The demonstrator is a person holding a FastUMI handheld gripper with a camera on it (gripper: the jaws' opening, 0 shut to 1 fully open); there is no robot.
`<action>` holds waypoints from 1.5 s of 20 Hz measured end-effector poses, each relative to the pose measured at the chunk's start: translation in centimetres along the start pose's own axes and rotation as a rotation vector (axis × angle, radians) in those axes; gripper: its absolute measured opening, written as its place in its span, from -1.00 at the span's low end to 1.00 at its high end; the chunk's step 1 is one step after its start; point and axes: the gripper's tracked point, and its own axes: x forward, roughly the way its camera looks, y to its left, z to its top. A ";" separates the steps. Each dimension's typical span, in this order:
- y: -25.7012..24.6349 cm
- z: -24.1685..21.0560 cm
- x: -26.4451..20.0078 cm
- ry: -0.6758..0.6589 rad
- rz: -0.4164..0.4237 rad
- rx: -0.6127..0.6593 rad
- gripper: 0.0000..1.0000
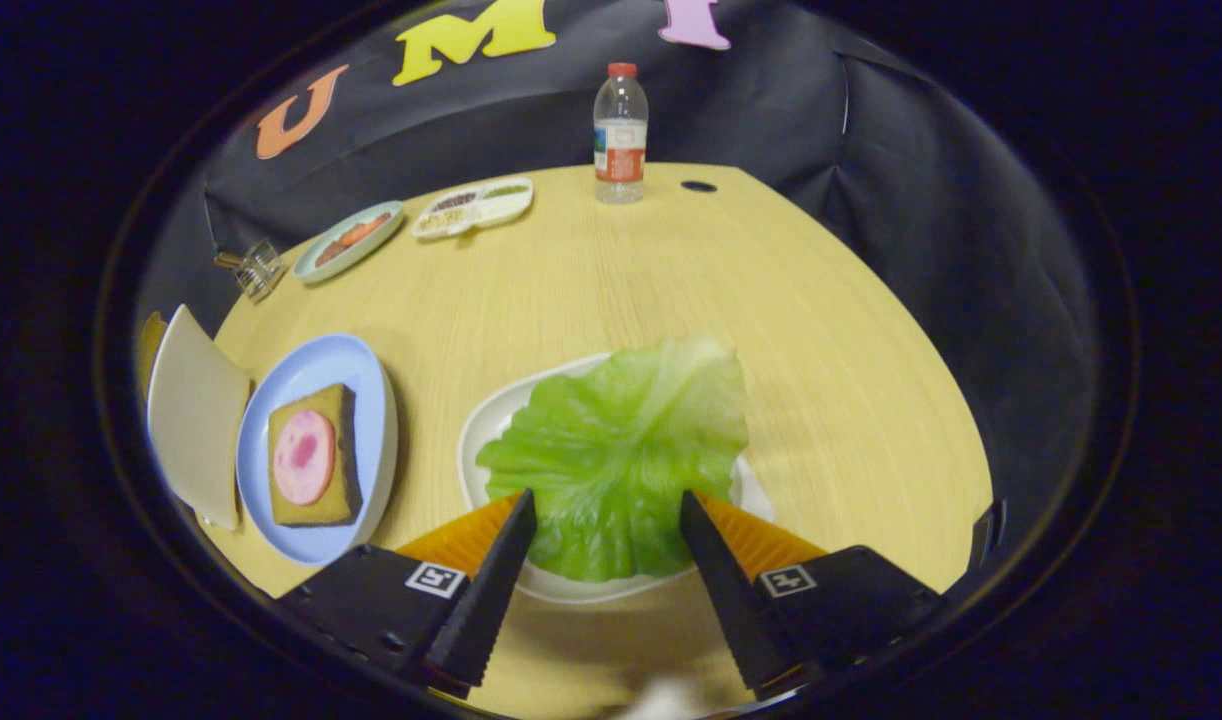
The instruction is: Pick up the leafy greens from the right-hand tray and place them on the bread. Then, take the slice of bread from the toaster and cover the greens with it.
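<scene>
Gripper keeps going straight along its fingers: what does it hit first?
Most likely the lettuce leaf on the white plate; the open gripper already straddles its near edge. Height above the leaf is unclear.

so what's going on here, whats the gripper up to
A handheld gripper is open over the lettuce leaf, which lies on a white tray; the fingers straddle the leaf's near part without pressing it. To the left, a blue plate holds bread topped with a ham slice. The greens haven't been lifted yet.
</scene>
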 end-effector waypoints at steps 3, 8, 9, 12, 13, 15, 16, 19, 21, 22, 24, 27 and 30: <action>0.1 0.2 0.3 -0.005 0.003 0.005 -0.25; 1.1 1.2 -1.7 -0.059 0.013 0.026 -0.99; 1.4 1.6 -3.0 -0.091 0.020 0.025 -0.99; 3.1 3.0 -6.4 -0.163 0.040 0.016 -0.99; 3.9 3.3 -7.6 -0.184 0.047 0.010 -0.99; 5.9 4.2 -9.5 -0.237 0.058 -0.014 -0.99; 7.0 4.6 -10.3 -0.259 0.065 -0.027 -1.00; 10.8 4.7 -11.6 -0.289 0.093 -0.054 -1.00; 13.5 4.9 -12.1 -0.313 0.116 -0.074 -0.99; 14.8 5.0 -12.3 -0.326 0.128 -0.083 -1.00; 17.5 5.3 -12.2 -0.347 0.169 -0.080 -1.00; 21.2 4.9 -10.2 -0.322 0.218 -0.081 -0.99; 23.1 2.8 -6.7 -0.233 0.223 -0.099 -0.99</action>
